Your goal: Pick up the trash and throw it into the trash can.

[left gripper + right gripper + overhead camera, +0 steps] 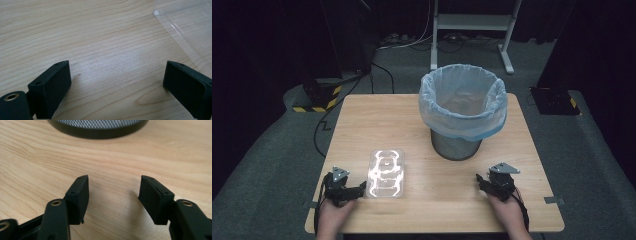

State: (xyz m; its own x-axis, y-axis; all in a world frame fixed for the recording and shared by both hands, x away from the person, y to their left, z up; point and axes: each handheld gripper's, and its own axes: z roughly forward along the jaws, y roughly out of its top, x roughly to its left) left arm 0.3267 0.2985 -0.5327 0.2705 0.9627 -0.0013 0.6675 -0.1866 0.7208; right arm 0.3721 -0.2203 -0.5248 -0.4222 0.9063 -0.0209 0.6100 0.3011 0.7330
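Both tongs, left (357, 190) and right (482, 180), are gaping empty; we're seeing the clear moulded plastic tray (386, 172), lengthwise away from us, lying just right of the left one.

No legible text, label, brand or number appears on any surface; yellow-and-black hazard stripes (318, 100) mark a floor base at 10 o'clock of the bench (377, 120).
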